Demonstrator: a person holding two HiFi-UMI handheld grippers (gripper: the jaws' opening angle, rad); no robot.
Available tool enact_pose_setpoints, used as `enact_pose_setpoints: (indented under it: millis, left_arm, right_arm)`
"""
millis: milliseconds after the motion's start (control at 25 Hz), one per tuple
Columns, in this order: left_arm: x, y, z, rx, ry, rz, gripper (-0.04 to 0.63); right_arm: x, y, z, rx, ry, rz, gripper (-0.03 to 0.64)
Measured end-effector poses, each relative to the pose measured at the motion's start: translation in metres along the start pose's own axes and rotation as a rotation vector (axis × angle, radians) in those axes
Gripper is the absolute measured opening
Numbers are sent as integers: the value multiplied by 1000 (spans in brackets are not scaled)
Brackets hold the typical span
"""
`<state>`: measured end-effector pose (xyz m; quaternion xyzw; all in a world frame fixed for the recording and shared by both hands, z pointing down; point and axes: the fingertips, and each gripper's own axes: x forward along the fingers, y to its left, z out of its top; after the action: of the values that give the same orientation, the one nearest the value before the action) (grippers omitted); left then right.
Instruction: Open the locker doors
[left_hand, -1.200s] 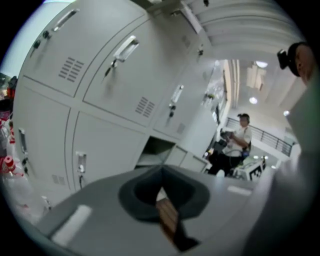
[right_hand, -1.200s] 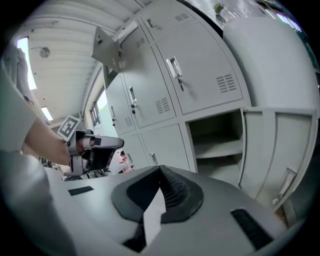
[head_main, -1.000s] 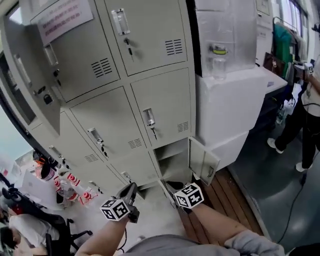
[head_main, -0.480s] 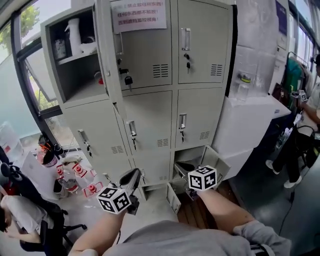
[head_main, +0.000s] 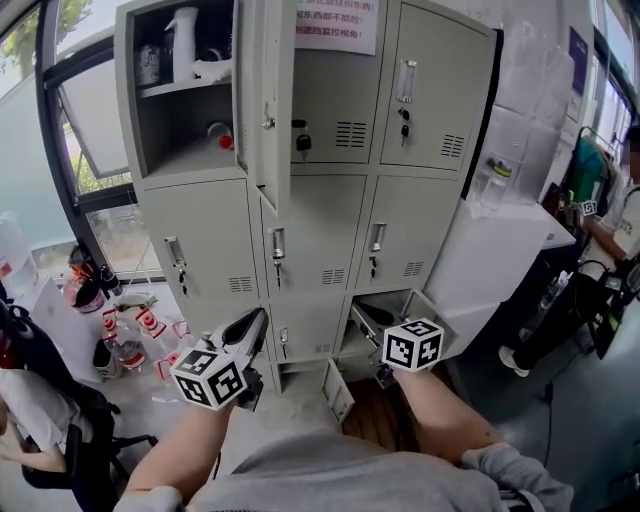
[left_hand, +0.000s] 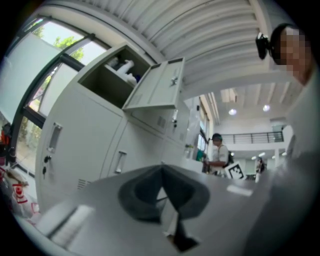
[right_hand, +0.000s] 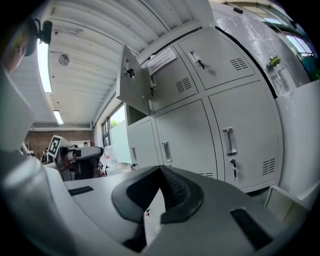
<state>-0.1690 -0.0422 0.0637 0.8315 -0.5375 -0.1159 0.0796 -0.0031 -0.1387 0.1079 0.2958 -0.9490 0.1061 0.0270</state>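
The grey locker cabinet (head_main: 305, 240) stands ahead with three columns of doors. Its top-left door (head_main: 270, 100) hangs open, and bottles show on the shelf inside. At the bottom right a compartment (head_main: 375, 318) is open, its door (head_main: 430, 308) swung out to the right. The top-middle door (head_main: 335, 100), the top-right door (head_main: 430, 90) and the middle row are closed. My left gripper (head_main: 250, 335) and right gripper (head_main: 368, 320) are held low before the bottom row, both shut and empty. The open top door (right_hand: 132, 82) also shows in the right gripper view.
A white cabinet (head_main: 490, 250) stands against the lockers' right side. A person (head_main: 610, 230) stands at the far right. Bottles and red-white packs (head_main: 120, 330) lie on the floor at left, near a seated person (head_main: 40, 420). A low door panel (head_main: 335, 390) juts out at the base.
The head view has swung up and levelled, so the whole cabinet and its open top-left door now show. Both grippers have stayed low in front, shut.
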Motion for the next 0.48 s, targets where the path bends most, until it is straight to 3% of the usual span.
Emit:
enact_pose_setpoints:
  millis: [480]
  left_arm:
    - [6, -9, 5, -24, -28, -9, 3]
  right_arm:
    - [0, -10, 3, -43, 14, 9, 5]
